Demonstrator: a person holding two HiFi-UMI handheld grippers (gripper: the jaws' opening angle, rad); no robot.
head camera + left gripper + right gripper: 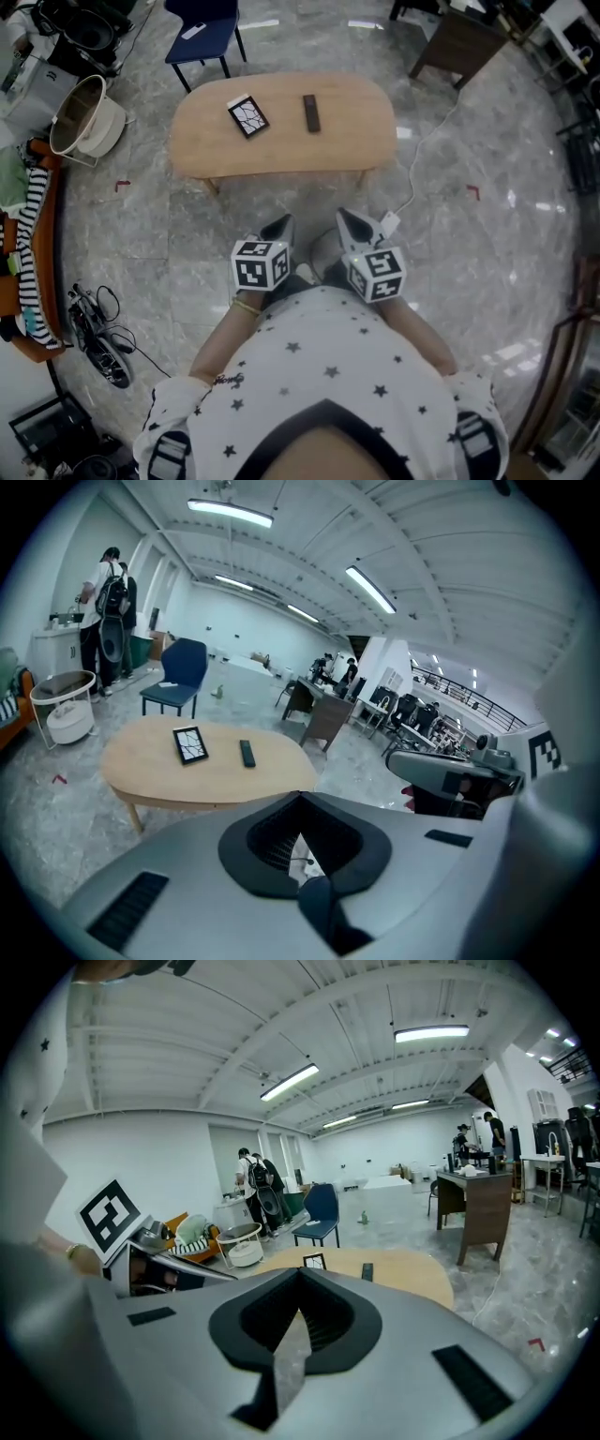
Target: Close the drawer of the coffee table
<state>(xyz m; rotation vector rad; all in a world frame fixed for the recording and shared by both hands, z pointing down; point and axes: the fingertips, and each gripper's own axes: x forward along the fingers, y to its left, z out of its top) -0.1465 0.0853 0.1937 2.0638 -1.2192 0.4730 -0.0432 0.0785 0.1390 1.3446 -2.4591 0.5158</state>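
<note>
The coffee table stands at 12 o'clock from the person, well apart from both grippers. The left gripper and the right gripper are held close to the body, side by side. Both have their jaws clenched, with nothing between them.

No drawer front stands out from the near edge in any view, so I cannot tell whether the drawer is already in or is hidden under the top. It seems wise to check that edge first.

If the front does stand out, I would press the clenched tips flat against its middle and push straight toward 12 o'clock with both grippers evenly, so that it does not skew. A slow push is better: the floor looks smooth, so the table may slide, and the dark frame and the remote control lie loose on top.
</note>
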